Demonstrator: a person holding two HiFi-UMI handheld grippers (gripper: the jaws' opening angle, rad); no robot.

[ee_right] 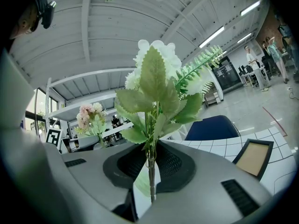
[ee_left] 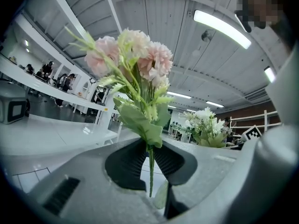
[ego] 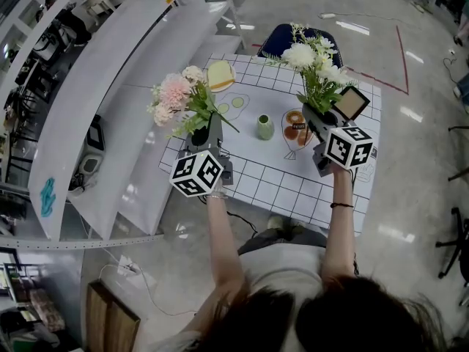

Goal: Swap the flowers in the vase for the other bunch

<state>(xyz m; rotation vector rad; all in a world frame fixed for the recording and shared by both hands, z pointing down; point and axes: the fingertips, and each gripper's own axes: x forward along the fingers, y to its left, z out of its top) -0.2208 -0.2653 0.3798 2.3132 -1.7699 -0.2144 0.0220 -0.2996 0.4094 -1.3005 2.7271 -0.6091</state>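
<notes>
A small green vase (ego: 264, 127) stands with nothing in it at the middle of the gridded table (ego: 271, 185). My left gripper (ego: 204, 136) is to the left of the vase, shut on the stem of a pink flower bunch (ego: 176, 95) that stands upright. In the left gripper view the thin stem runs down between the ribbed pads (ee_left: 131, 164), below the pink blooms (ee_left: 135, 55). My right gripper (ego: 322, 123) is to the right of the vase, shut on a white flower bunch (ego: 314, 63). The right gripper view shows its stem pinched between the pads (ee_right: 170, 164) under the leaves (ee_right: 156, 85).
Curved white shelves (ego: 110, 94) run along the left of the table. A blue chair (ego: 282, 39) sits at the far edge. A toast-shaped item (ego: 220, 74), a small framed board (ego: 352, 103) and a doughnut-like piece (ego: 296, 121) lie on the table.
</notes>
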